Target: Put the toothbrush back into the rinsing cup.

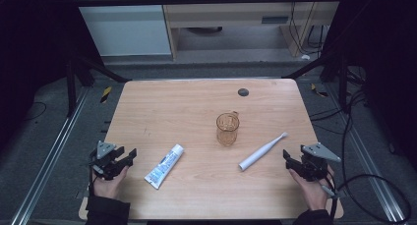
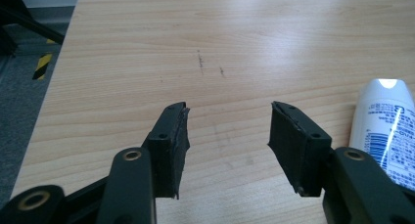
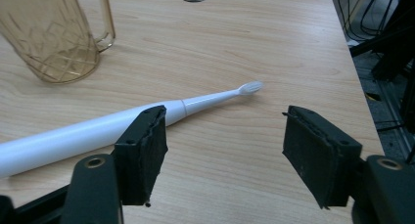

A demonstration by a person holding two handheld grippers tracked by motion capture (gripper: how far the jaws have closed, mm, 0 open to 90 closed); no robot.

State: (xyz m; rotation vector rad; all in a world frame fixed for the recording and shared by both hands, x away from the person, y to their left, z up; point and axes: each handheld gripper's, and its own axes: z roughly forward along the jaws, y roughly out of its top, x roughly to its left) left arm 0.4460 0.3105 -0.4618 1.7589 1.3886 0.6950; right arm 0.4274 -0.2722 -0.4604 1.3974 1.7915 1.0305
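Left tool (image 1: 129,154), jaws spread, rests at the counter (image 1: 196,107) edge just beside the white-and-blue toothpaste tube (image 1: 164,166). Right tool (image 1: 290,158), jaws spread, sits near the white electric toothbrush (image 1: 262,152). The amber transparent plastic cup (image 1: 227,128) stands upright between them, farther back.

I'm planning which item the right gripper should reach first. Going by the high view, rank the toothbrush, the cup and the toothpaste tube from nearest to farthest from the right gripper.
1. Toothbrush: just to the left of the right gripper, lying aslant.
2. Cup: mid-table, beyond the toothbrush's head end.
3. Toothpaste tube: across the table, close to the left gripper.
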